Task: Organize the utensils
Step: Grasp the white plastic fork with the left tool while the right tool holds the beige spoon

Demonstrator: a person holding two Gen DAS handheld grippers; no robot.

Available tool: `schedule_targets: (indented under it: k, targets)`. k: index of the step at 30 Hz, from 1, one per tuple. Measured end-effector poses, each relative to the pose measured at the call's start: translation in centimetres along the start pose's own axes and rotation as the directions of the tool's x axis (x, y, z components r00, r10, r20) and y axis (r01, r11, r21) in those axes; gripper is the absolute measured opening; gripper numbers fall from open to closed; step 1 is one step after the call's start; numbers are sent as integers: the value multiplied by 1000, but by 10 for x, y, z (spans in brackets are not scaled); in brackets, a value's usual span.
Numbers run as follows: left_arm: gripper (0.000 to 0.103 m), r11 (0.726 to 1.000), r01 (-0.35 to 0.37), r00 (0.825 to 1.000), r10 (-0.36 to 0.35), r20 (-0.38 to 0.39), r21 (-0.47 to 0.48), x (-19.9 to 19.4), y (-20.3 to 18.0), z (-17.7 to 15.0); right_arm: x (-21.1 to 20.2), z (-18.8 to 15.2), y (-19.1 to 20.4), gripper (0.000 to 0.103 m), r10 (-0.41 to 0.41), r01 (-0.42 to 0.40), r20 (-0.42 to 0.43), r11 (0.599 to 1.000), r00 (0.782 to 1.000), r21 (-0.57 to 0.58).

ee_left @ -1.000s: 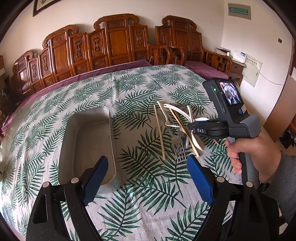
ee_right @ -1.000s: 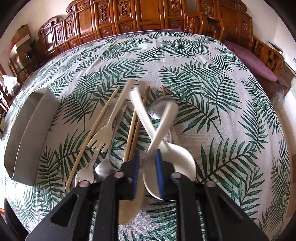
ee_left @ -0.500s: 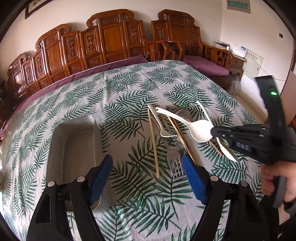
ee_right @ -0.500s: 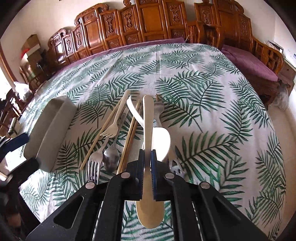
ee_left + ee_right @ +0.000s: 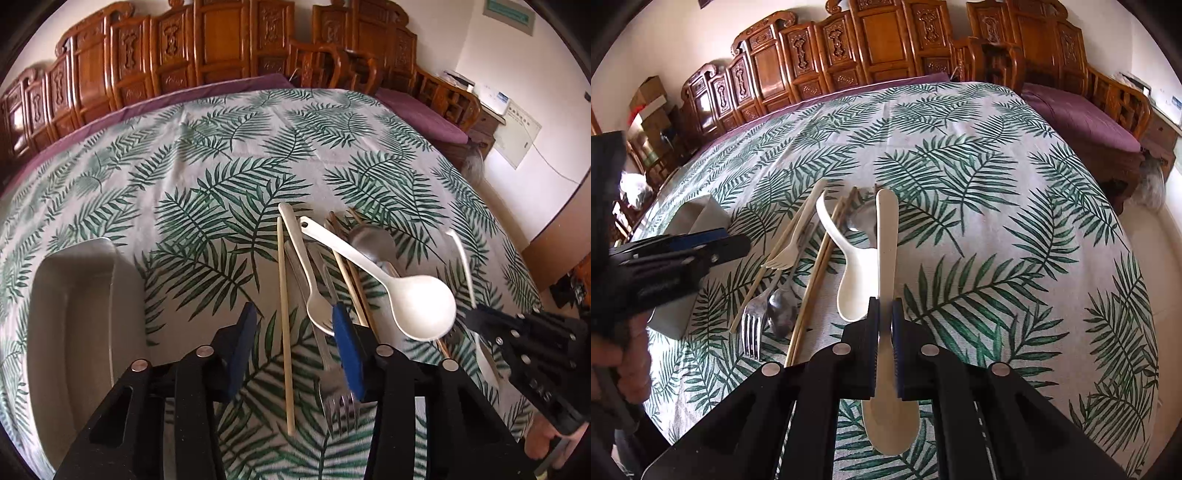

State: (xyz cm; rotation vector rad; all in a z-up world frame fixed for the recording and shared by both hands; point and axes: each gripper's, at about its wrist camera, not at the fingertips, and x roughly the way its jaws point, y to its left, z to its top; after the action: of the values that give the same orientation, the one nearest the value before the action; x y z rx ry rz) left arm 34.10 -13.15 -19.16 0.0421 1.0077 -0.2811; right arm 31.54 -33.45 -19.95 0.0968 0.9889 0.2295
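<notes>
Carry stage of the sorting, by the look of it. In the right gripper (image 5: 885, 354), pinched tight at the neck, a cream spoon (image 5: 886, 236): handle pointing ahead, bowl hanging back under the jaws, seemingly lifted clear of the worktop (image 5: 997, 184), well right of the tray (image 5: 66, 332). Left gripper (image 5: 293, 325) spread wide, holding nothing, low over the near end of the pile just right of the tray, with a single chopstick (image 5: 283, 295) lying between its fingers. In the pile, also right of the tray: a white ladle (image 5: 424, 310) lying across a chopstick pair (image 5: 351, 273), a pale plastic fork (image 5: 317, 314), a metal fork (image 5: 338, 402) and a metal spoon (image 5: 373, 243). Tray interior largely hidden by the left gripper, so impossible to tell how much is already sorted; most of the job probably ahead. Next, likely: swing the held spoon leftward across the pile to the tray, lower it in flat, then release. Calls for keeping the spoon high enough to pass over the ladle and for steering round the left gripper, which sits between spoon and tray. Alternatively, close the left gripper on the chopstick first.
</notes>
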Motion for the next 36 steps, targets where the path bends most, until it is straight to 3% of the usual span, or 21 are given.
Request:
schedule_targets:
  k: [4,11,21,28,36]
  targets:
    - [32,1000,-9,1000,9,-20,9,17,1,9,-1,0,-5,8,5,-5,-1,1000,1000,17]
    - [24,999,38,996,-38,-78,-2,39,-7,22,-3,3,-10,8,15,-15,6,999,1000,37]
    - [18,999,-8,989,2,-149,-38,69,-5,34,-1,2,-14,8,23,-23,-1,998,1000,53]
    - [15,998,-60,987,60,-147,4,70,-14,35,-2,3,-16,8,23,-24,2,998,1000,57]
    - [14,998,-65,992,66,-110,6,56,-13,36,-1,2,-16,8,18,-18,-2,998,1000,58]
